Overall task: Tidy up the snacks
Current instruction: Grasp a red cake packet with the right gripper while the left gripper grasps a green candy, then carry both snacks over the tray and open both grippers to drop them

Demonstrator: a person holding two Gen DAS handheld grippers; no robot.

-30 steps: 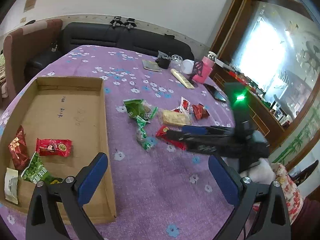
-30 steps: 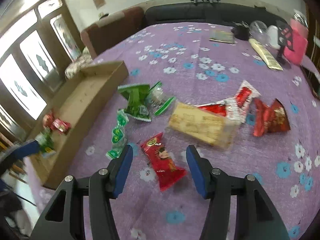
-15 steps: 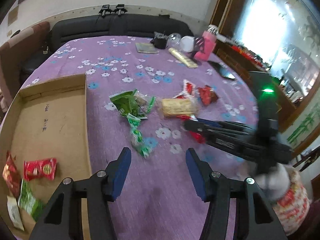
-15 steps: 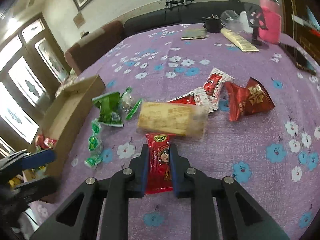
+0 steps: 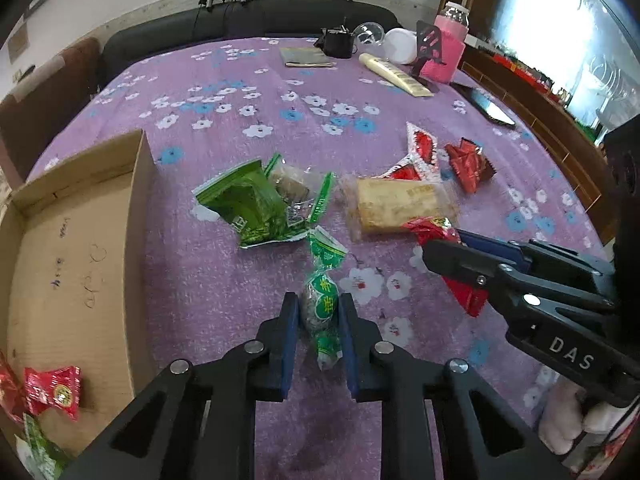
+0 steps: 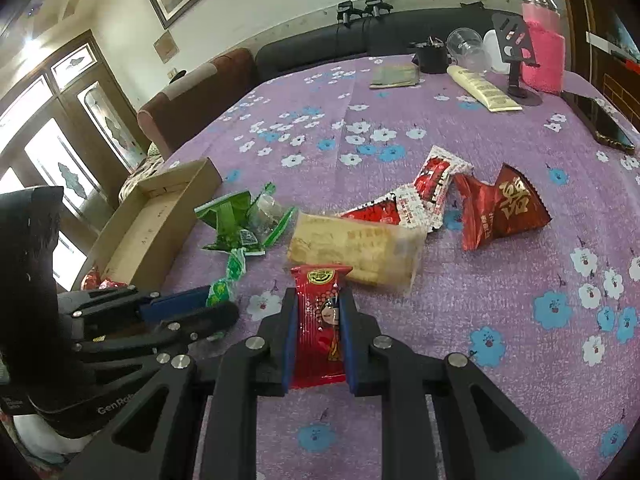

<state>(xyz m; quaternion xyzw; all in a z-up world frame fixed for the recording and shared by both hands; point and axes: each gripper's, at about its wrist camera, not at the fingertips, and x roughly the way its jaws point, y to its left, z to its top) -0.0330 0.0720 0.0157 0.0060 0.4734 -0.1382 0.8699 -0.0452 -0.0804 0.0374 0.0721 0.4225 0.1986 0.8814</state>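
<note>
Red snack packet (image 6: 319, 326), green twisted candy (image 5: 321, 301), seemingly clamped

Cardboard box (image 5: 136, 216) is sitting at the table's left edge w/ a few packets (image 5: 52, 388) lying in its near end. Right of box, a packet pile (image 5: 248, 200) is lying mid-table; the twisted candy string (image 5: 322, 300) is trailing from it toward the viewer, its near part sitting btwn the left gripper's (image 5: 319, 320) pads. Biscuit pack (image 5: 400, 208) is lying right of that pile, w/ two flat sachets (image 6: 424, 192) overlapping behind it and a crumpled bag (image 6: 500, 208) lying further right. Long packet (image 6: 320, 320) is sitting btwn the right gripper's (image 6: 319, 320) pads, just in front of the biscuit pack. Tube (image 6: 484, 90), phone stand (image 6: 516, 56), bottle (image 6: 542, 40) are standing at the far right edge; phone (image 6: 608, 124) is lying nearer, along the right edge.
</note>
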